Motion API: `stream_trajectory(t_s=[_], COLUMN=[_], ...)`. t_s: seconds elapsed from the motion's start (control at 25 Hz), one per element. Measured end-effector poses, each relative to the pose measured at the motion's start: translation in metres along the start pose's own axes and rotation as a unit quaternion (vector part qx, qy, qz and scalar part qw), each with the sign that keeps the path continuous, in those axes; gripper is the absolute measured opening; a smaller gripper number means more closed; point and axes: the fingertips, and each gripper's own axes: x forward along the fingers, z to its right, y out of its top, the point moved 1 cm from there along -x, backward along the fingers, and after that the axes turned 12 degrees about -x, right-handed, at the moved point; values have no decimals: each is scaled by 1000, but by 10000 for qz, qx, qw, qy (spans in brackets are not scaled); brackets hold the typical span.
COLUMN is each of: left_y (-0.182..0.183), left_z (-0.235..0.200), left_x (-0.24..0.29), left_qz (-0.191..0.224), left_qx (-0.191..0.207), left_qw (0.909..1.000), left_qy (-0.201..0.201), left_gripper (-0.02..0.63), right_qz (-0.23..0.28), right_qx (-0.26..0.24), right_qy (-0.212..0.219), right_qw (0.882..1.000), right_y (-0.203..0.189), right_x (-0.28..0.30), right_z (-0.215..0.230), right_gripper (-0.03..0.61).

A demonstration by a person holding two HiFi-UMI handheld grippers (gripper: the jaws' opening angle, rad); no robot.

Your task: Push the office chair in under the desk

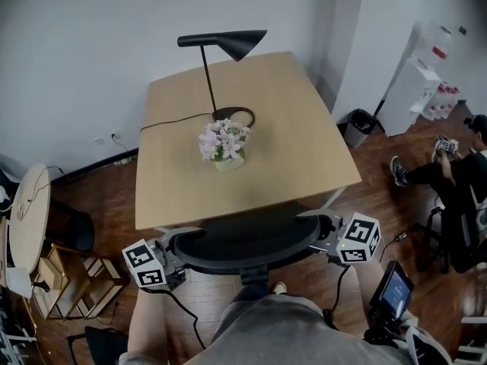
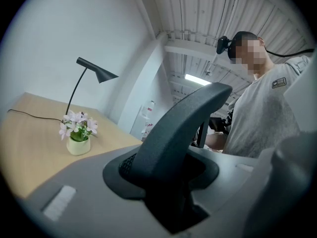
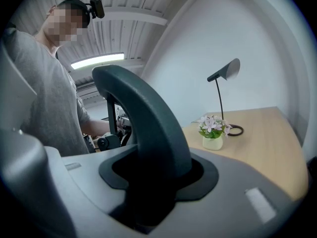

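Observation:
The office chair's black curved backrest [image 1: 243, 243] lies just in front of the wooden desk [image 1: 175, 192], its top edge close to the desk's near edge; the seat is hidden below. My left gripper [image 1: 176, 251] is shut on the backrest's left end and my right gripper [image 1: 326, 233] on its right end. In the left gripper view the backrest [image 2: 181, 125] rises from between the grey jaws of the left gripper [image 2: 168, 182]. Likewise, in the right gripper view the backrest [image 3: 146, 123] stands clamped in the right gripper [image 3: 153, 182].
A black desk lamp [image 1: 221, 46] and a small pot of flowers [image 1: 224, 144] stand on the desk. A round side table [image 1: 29, 219] and low shelf are at the left. At the right are a bin [image 1: 358, 126], a white cabinet [image 1: 415, 90] and a seated person [image 1: 456, 177].

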Motion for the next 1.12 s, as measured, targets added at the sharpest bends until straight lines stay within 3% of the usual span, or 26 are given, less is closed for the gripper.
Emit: stream_trajectory(t_s=[0.2, 0.44, 1.0, 1.04, 1.12], left_y=[15, 16, 16, 19, 26], left_z=[-17, -15, -14, -15, -19], left_x=[5, 9, 7, 4, -8], left_qz=[-72, -95, -29, 94, 462], left_qx=[13, 22, 80, 99, 166], left_qw=[9999, 9992, 9997, 9998, 9987], left_qy=[-115, -379, -242, -158, 160], left_gripper=[166, 156, 166, 179, 232], right_qz=[-27, -31, 42, 91, 257], right_qx=[22, -58, -131, -104, -50], right_qy=[-28, 309, 333, 246, -69], right_qw=[10000, 9995, 9994, 9996, 9996], right_y=[6, 8, 8, 9, 13], right_x=[8, 10, 10, 10, 5], right_z=[21, 22, 20, 21, 28], right_gripper=[206, 199, 201, 213, 303])
